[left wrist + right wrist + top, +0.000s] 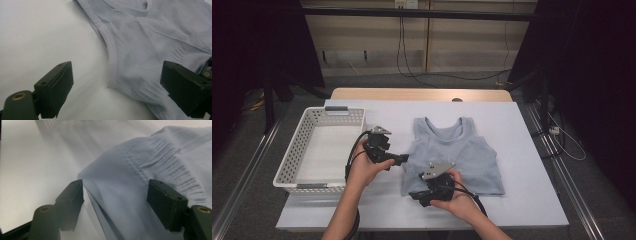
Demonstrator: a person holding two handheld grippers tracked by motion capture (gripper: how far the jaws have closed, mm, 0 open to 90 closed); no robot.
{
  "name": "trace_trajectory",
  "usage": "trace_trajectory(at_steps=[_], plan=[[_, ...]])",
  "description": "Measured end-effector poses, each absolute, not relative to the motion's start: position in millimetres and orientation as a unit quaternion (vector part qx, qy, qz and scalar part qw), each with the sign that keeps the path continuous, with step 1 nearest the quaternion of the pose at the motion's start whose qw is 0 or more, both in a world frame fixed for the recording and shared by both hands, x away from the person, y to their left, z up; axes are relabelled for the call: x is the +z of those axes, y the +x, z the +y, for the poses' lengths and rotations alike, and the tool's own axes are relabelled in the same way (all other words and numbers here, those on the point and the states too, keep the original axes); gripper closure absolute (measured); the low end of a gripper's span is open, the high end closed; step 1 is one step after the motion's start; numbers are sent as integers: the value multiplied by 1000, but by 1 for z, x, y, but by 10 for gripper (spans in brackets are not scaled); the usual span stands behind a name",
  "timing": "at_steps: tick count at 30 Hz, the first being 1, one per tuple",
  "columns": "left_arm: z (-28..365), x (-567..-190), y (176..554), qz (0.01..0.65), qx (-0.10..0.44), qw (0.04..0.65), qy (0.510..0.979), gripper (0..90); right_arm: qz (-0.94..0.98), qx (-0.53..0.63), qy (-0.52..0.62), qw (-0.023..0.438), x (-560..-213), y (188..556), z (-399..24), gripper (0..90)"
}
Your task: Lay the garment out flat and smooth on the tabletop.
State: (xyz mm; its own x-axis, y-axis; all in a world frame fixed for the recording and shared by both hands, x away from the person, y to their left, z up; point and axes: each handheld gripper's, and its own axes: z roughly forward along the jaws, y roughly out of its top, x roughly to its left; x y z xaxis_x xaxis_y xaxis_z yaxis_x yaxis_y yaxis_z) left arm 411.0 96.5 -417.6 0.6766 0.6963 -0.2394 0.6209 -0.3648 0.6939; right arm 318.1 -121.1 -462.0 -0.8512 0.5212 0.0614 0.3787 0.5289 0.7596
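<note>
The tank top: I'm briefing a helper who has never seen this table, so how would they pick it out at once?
Start at the white-covered table. To the right of the white perforated basket at its left edge, a garment lies flat in the middle. That is the tank top: pale blue-grey ribbed knit, sleeveless with a scooped neck, the table's one piece of cloth.

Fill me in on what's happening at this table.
A person works a gripper in each hand over a pale blue tank top lying flat on the table. The left gripper is open at the top's side edge below the armhole. The right gripper is open around its bottom corner, not yet gripping. A white basket sits at the left.
</note>
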Motion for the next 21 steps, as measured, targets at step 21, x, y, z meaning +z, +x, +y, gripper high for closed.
trace_trajectory(at_steps=[21], plan=[[94,-418,412,397,52,393,828,115,871,399,264,108,-465,318,-120,462]])
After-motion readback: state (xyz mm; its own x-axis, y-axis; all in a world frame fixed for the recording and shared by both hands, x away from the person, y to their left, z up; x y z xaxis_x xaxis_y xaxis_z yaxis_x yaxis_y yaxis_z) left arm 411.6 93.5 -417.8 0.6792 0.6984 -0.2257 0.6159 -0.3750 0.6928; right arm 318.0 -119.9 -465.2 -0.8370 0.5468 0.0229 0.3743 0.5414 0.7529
